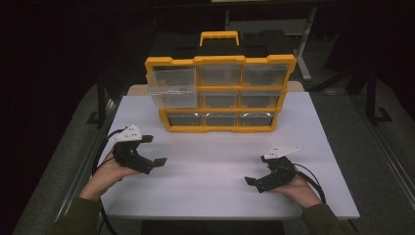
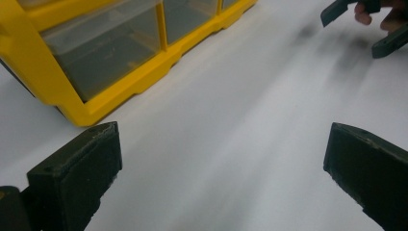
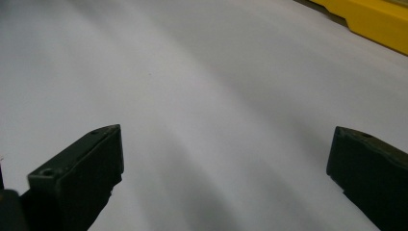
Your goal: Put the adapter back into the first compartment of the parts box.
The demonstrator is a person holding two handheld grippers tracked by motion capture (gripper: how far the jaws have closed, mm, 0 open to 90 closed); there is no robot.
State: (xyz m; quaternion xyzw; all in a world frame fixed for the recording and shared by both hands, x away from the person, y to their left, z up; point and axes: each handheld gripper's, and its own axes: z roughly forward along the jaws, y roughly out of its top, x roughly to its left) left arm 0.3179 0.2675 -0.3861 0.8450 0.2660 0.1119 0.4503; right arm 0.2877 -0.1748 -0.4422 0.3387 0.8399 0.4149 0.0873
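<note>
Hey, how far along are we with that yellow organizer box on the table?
Little looks done: the yellow organizer stands upright at the back of the white table, its clear bins in place, though the upper-left bin seems to sit out a little. Nothing is in hand: the left tool and right tool rest open and empty, short of the box. Any handling of the bins seems still ahead.

White rectangular tabletop (image 1: 220,171), pale wooden board edge (image 1: 138,89) showing behind it, grey metal table leg (image 1: 304,54) in the dark background, grey floor (image 1: 377,161) at both sides, black upright frame posts (image 1: 101,93) at left
</note>
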